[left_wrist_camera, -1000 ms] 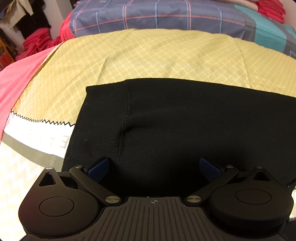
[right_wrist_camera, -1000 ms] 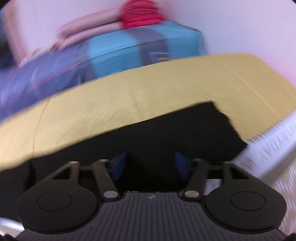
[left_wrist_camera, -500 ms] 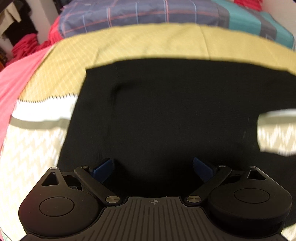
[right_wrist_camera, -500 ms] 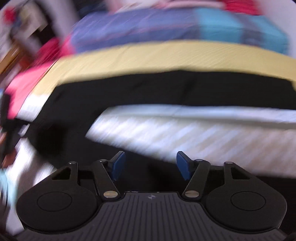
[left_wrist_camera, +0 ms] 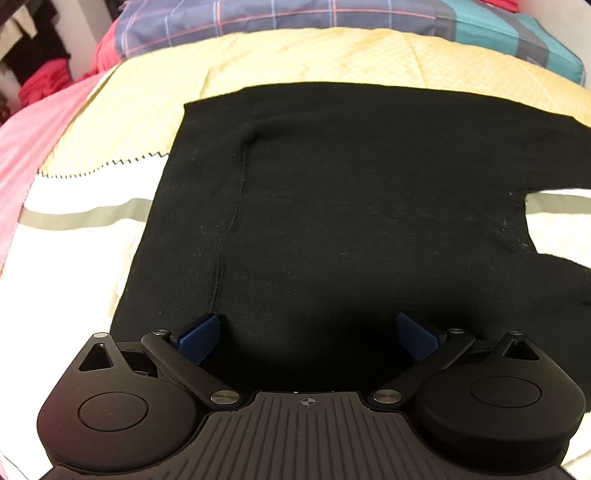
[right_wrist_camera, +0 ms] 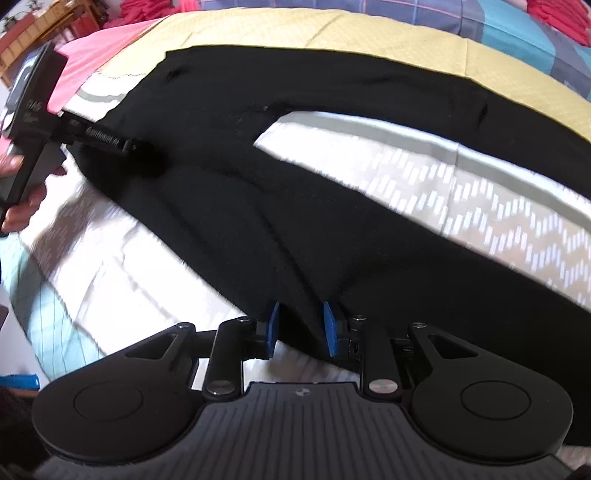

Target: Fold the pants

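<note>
Over the black knit pants point(right_wrist_camera: 280, 192) spread flat on the yellow-and-white patterned bedspread point(right_wrist_camera: 480, 192), the right gripper point(right_wrist_camera: 300, 325) is closing around a raised fabric fold near the bed's front edge, while the left gripper point(left_wrist_camera: 308, 332) hovers wide open over the waistband.

Each camera sits on a gripper and looks steeply down along its fingers at the bed point(left_wrist_camera: 325, 55). The left view is close over the top end of the pants point(left_wrist_camera: 351, 206). The right view looks from the near leg, closer to its end, across to the left gripper point(right_wrist_camera: 147, 153). Both views show the pants, the bed and the pillow point(right_wrist_camera: 517, 33).
</note>
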{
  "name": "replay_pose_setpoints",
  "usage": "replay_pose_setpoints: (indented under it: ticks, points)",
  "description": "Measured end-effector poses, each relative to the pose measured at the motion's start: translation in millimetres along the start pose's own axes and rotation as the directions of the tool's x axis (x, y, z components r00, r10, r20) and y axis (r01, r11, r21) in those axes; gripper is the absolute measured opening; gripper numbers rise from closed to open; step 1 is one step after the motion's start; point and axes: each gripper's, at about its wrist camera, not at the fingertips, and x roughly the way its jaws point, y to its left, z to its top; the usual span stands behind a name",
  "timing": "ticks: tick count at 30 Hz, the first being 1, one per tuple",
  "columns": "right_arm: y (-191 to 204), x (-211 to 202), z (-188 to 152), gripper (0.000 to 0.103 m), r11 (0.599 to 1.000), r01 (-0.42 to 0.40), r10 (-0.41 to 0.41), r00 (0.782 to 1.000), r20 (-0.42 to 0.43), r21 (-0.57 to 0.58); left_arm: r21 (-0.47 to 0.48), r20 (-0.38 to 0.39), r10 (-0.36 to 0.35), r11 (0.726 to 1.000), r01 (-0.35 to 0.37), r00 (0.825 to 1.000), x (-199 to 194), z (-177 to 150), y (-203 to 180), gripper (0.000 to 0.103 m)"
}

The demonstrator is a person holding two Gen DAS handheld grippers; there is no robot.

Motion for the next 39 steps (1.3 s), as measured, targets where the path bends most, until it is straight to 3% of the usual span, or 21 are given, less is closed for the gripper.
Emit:
replay_pose_setpoints:
  ticks: [2, 3, 7, 10, 13, 16, 19, 20, 22, 25, 28, 31, 33, 36, 39]
  points:
    - [7, 0, 8, 0.050, 1.000, 0.030, -0.030, 0.998, 0.050, 0.003, 0.010, -0.004, 0.013, 1.000, -0.013, 1.000, 1, 1, -3, 0.103]
    - [10, -2, 11, 0.054, 1.000, 0.024, -0.024, 0.997, 0.067, 0.003, 0.018, -0.002, 0.018, 1.000, -0.018, 1.000, 1, 1, -4, 0.103]
    - [30, 10, 20, 0.054, 0.999, -0.036, 0.038, 0.996, 0.077, -0.021, 0.017, -0.001, 0.018, 1.000, -0.018, 1.000, 0, 0, -3, 0.103]
    - [44, 28, 13, 0.055, 0.996, -0.078, 0.077, 0.997, -0.022, -0.039, 0.016, -0.001, 0.016, 1.000, -0.016, 1.000, 1, 1, -5, 0.103]
    - [58, 20, 8, 0.062, 0.981, -0.106, 0.095, 0.993, -0.074, -0.163, 0.019, -0.002, 0.017, 1.000, -0.017, 1.000, 2, 2, -7, 0.103]
    - [45, 10, 17, 0.066, 0.988, -0.128, 0.125, 0.991, -0.038, -0.084, 0.017, -0.004, 0.020, 1.000, -0.020, 1.000, 3, 2, -8, 0.103]
    - [31, 8, 23, 0.070, 0.998, -0.059, 0.059, 0.998, 0.030, 0.002, 0.017, -0.003, 0.024, 1.000, -0.024, 1.000, 4, 3, -8, 0.103]
    - [26, 10, 21, 0.074, 0.999, -0.041, 0.041, 0.999, 0.029, 0.023, 0.018, -0.002, 0.025, 1.000, -0.025, 1.000, 4, 3, -8, 0.103]
    - [22, 24, 11, 0.075, 0.998, -0.053, 0.055, 0.996, -0.069, 0.037, 0.019, -0.004, 0.024, 1.000, -0.024, 1.000, 4, 3, -8, 0.103]
    - [22, 6, -2, 0.073, 0.998, -0.058, 0.057, 0.997, -0.047, -0.020, 0.016, -0.010, 0.018, 1.000, -0.018, 1.000, 3, 4, -6, 0.103]
    - [-5, -24, -17, 0.073, 0.991, -0.055, 0.054, 0.998, 0.019, 0.120, -0.013, -0.002, -0.009, 1.000, 0.009, 1.000, -11, 4, 1, 0.103]
    - [-42, -53, -43, 0.073, 0.958, -0.042, 0.018, 0.996, 0.087, 0.282, -0.071, -0.005, -0.048, 0.996, 0.047, 0.999, -31, -7, 17, 0.103]
    - [-66, -67, -66, 0.073, 0.914, -0.021, -0.026, 0.994, 0.110, 0.404, -0.160, -0.021, -0.119, 0.981, 0.114, 0.993, -41, -19, 35, 0.103]
    - [-102, -81, -103, 0.066, 0.827, 0.010, -0.088, 0.990, 0.112, 0.563, -0.321, -0.047, -0.232, 0.925, 0.205, 0.972, -39, -33, 64, 0.103]
    - [-126, -86, -136, 0.063, 0.722, -0.024, -0.099, 0.986, 0.138, 0.691, -0.444, -0.035, -0.322, 0.853, 0.274, 0.946, -29, -39, 84, 0.103]
